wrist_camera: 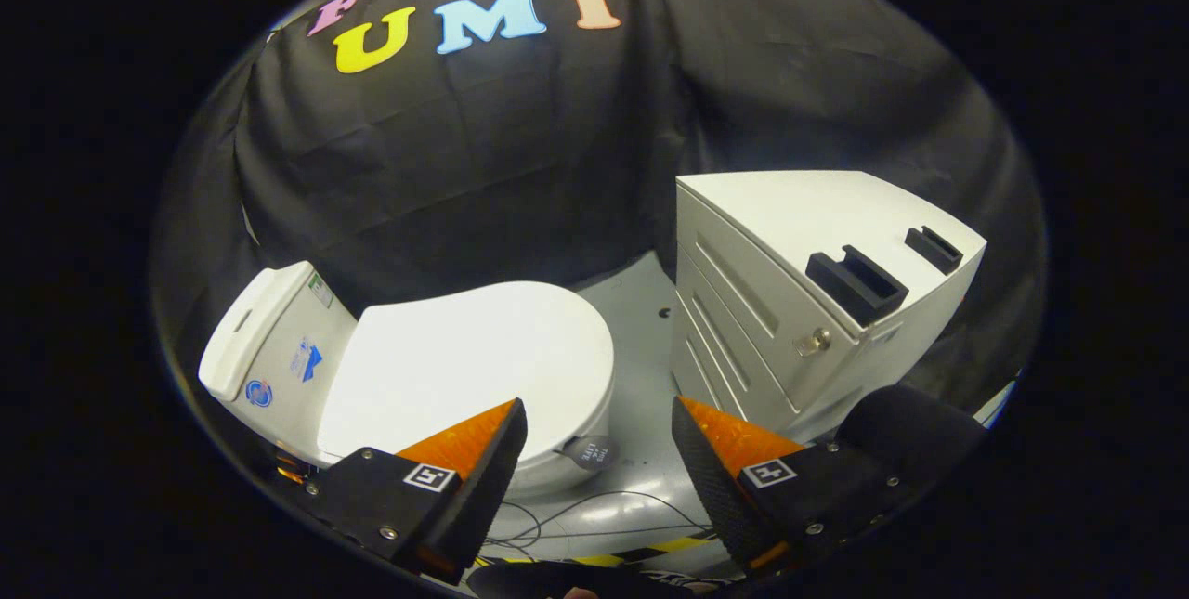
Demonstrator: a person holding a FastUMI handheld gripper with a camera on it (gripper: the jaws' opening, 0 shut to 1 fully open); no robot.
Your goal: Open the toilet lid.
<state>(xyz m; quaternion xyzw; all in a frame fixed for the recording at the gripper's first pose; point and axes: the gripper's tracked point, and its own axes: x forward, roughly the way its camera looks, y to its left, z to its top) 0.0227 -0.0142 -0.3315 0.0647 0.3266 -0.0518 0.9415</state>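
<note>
Gripper (599, 450) held above the floor, fingers spread wide, nothing between them. Toilet lid (474, 362) lies flat and closed just ahead of the left finger; tank (269, 348) beyond it, cabinet (790, 292) off to the right. Step: approach. Next move probably needs a fingertip under the lid's front edge.

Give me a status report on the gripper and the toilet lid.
Gripper open, fingers spread, holding nothing. Toilet lid still down, just beyond the fingers. White drawer cabinet beside the toilet, clear of the lid; loose cables on floor below.
</note>
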